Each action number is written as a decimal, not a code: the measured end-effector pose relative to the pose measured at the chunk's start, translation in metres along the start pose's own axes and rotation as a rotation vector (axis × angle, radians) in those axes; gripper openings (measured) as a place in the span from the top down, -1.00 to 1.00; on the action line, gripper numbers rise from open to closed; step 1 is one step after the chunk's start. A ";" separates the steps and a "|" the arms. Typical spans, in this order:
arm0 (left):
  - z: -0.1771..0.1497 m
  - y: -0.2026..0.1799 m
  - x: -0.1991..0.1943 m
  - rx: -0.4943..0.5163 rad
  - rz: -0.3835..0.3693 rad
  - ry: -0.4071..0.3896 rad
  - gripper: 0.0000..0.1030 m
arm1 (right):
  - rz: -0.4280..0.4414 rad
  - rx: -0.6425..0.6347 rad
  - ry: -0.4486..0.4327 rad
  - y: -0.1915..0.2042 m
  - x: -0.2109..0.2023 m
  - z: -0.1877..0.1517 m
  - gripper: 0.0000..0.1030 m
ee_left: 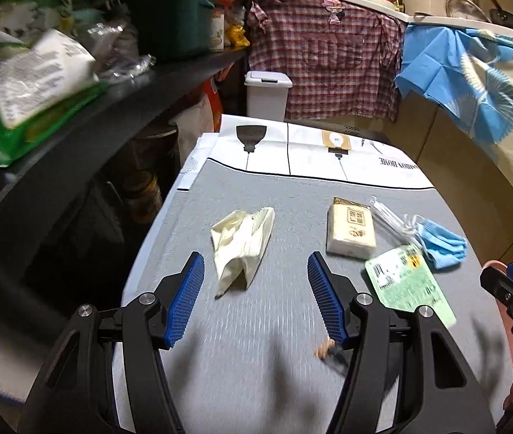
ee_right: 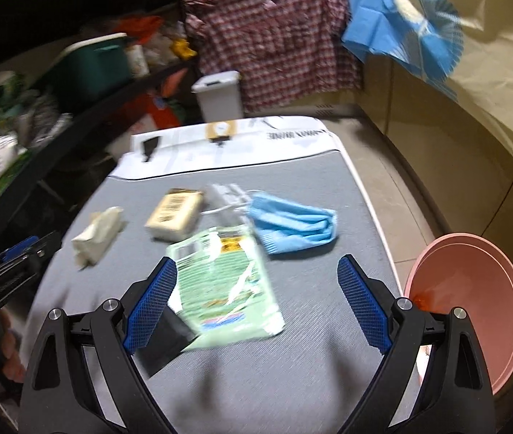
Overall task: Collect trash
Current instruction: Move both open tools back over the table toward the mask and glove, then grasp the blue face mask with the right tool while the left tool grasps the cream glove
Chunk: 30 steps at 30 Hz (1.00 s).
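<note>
Trash scattered on a grey desk, both grippers spread and holding nothing.

Left wrist view: the left gripper [ee_left: 256, 289] has its fingers released above the desk [ee_left: 274, 325], the crumpled cream glove [ee_left: 242, 242] lying just beyond them. Right of it sit a tissue pack [ee_left: 351, 229] with unreadable print, a blue face mask [ee_left: 442, 247] and a green wrapper [ee_left: 410, 284]; far cloth print reads "HOME" upside down.
Right wrist view: the right gripper [ee_right: 256, 300] is likewise released over the green wrapper [ee_right: 225, 289], its label blurred; a pink bowl [ee_right: 473, 289] stands off the desk's right edge.
</note>
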State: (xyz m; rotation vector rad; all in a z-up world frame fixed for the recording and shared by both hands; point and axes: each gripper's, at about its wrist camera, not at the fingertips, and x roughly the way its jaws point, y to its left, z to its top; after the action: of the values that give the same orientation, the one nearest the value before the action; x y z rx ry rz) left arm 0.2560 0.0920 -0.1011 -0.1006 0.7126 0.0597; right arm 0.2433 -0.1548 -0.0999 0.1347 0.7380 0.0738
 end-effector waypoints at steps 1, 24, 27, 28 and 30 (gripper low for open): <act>0.001 0.000 0.006 -0.009 -0.004 0.004 -0.14 | -0.001 0.005 0.000 -0.003 0.004 0.002 -0.73; 0.018 0.013 0.071 -0.056 0.010 0.068 -0.14 | -0.060 -0.004 0.039 -0.026 0.076 0.035 -0.73; 0.019 0.010 0.076 -0.043 0.013 0.067 -0.14 | -0.056 0.007 0.045 -0.030 0.081 0.036 -0.73; 0.019 0.007 0.078 -0.035 0.011 0.068 -0.14 | -0.056 0.008 0.046 -0.031 0.083 0.036 -0.73; 0.019 0.003 0.082 -0.027 0.007 0.075 -0.14 | -0.064 0.010 0.051 -0.034 0.088 0.037 -0.73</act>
State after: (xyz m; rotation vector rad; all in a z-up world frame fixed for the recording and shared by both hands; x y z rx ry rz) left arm 0.3302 0.0993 -0.1406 -0.1266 0.7869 0.0726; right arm 0.3340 -0.1821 -0.1366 0.1190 0.7927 0.0123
